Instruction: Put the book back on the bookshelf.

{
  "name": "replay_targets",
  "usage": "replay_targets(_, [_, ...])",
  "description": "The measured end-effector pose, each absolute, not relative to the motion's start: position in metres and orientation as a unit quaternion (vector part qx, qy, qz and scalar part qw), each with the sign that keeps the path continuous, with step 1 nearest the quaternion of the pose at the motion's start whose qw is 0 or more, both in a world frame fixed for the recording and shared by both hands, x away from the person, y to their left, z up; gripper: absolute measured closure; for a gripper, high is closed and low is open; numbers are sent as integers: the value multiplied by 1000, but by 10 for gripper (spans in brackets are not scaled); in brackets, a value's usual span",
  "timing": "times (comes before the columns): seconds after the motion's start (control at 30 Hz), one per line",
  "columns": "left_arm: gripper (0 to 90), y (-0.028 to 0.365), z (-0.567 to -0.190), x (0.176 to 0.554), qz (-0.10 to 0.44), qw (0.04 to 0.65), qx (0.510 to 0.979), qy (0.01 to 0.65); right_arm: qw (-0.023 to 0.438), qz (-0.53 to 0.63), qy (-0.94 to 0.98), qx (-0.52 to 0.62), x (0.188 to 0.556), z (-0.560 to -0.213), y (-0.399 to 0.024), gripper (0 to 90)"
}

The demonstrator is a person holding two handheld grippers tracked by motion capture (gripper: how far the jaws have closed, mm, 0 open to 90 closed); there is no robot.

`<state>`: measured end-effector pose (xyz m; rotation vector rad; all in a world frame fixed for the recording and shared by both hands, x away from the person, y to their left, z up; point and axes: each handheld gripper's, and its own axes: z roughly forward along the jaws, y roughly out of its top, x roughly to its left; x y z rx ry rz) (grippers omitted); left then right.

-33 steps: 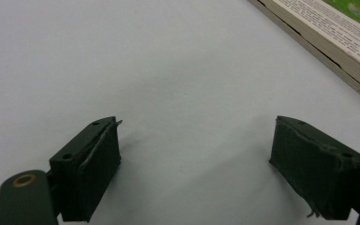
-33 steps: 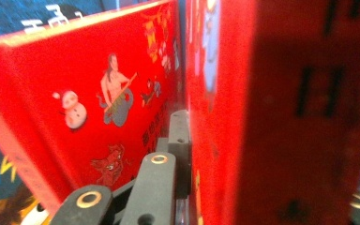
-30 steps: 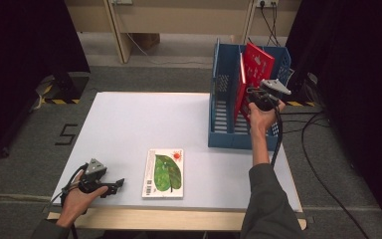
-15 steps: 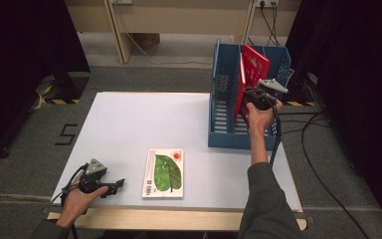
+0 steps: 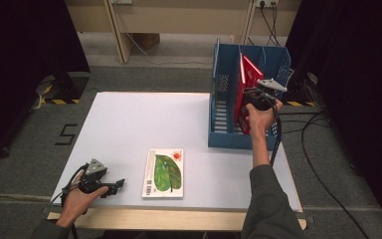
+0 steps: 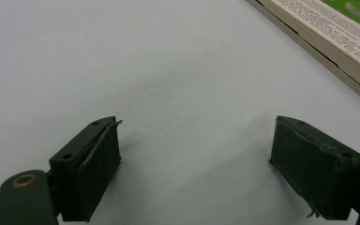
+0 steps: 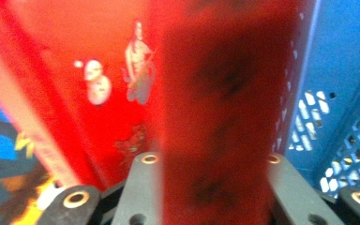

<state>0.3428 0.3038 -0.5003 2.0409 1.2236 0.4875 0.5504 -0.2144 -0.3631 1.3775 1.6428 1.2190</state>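
Note:
A red book (image 5: 249,74) stands upright in the blue file rack (image 5: 220,117) at the table's far right. My right gripper (image 5: 252,98) is at that book's near edge, inside the rack. In the right gripper view the red book (image 7: 218,93) fills the gap between the jaws of that gripper (image 7: 213,187), which have just been opening slightly and still flank it closely. A white book with a green leaf cover (image 5: 165,172) lies flat near the front edge. My left gripper (image 5: 118,183) rests on the table left of it, open and holding nothing (image 6: 197,164).
A second red cover with small figures (image 7: 103,89) stands beside the held book in the rack, whose blue lattice wall (image 7: 342,122) is on the right. The leaf book's edge (image 6: 337,44) lies ahead of the left jaws. White table (image 5: 144,124) stretches between.
The right hand and the red book have shifted a little inside the rack. The left hand has stayed where it was.

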Motion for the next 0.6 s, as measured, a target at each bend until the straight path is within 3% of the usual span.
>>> replay_targets(0.6, [149, 301, -501, 343, 189, 351, 788, 470, 308, 484, 642, 508, 507, -369, -219, 633])
